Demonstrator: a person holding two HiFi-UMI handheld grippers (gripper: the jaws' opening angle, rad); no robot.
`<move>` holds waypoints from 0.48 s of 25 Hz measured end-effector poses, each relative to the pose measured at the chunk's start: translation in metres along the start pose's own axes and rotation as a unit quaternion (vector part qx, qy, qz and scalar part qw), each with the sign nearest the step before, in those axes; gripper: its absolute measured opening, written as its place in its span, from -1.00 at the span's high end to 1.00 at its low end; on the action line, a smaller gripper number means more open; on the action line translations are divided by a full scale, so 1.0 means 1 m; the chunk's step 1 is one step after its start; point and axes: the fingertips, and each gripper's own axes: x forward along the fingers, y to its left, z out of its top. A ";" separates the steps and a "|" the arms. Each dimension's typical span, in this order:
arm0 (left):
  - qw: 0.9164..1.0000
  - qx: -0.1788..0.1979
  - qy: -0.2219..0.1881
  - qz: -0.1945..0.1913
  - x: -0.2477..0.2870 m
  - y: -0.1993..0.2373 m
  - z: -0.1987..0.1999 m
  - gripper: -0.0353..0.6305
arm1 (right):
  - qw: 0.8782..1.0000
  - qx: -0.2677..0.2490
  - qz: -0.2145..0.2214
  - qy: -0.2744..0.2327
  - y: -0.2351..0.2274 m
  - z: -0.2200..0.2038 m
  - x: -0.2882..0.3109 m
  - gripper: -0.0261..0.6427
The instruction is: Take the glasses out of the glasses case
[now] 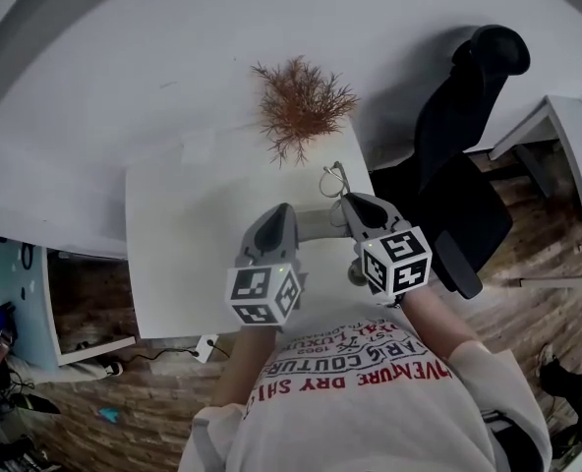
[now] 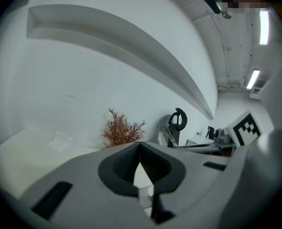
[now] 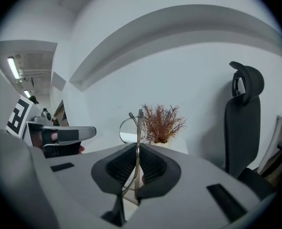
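My right gripper (image 1: 348, 203) (image 3: 137, 147) is shut on thin wire-framed glasses (image 1: 333, 178), held up above the white table (image 1: 183, 234). One round lens (image 3: 130, 129) stands up past the jaw tips. My left gripper (image 1: 279, 212) (image 2: 140, 147) hovers just to its left, jaws closed together with nothing between them. From the left gripper view the glasses (image 2: 166, 136) show to the right, in front of the chair. A grey shape (image 1: 316, 224) lies on the table between the two grippers, mostly hidden; it may be the glasses case.
A dried reddish-brown plant (image 1: 301, 101) stands at the table's far edge against the white wall. A black office chair (image 1: 463, 165) is close on the right, with another white desk (image 1: 566, 141) beyond it. Brick-patterned floor surrounds the table.
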 end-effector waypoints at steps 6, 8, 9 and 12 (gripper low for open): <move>1.000 0.004 -0.003 0.003 -0.003 -0.008 0.001 0.87 | 0.999 0.011 -0.025 -0.037 -0.006 0.006 -0.014 0.84; 1.000 0.006 -0.004 0.005 -0.004 -0.009 0.000 0.87 | 0.999 0.013 -0.026 -0.040 -0.006 0.006 -0.015 0.84; 1.000 0.007 -0.004 0.006 -0.004 -0.009 0.000 0.87 | 0.999 0.013 -0.026 -0.041 -0.006 0.005 -0.015 0.84; 1.000 0.007 -0.004 0.008 -0.006 -0.010 0.000 0.87 | 0.999 0.012 -0.024 -0.036 -0.004 0.002 -0.015 0.84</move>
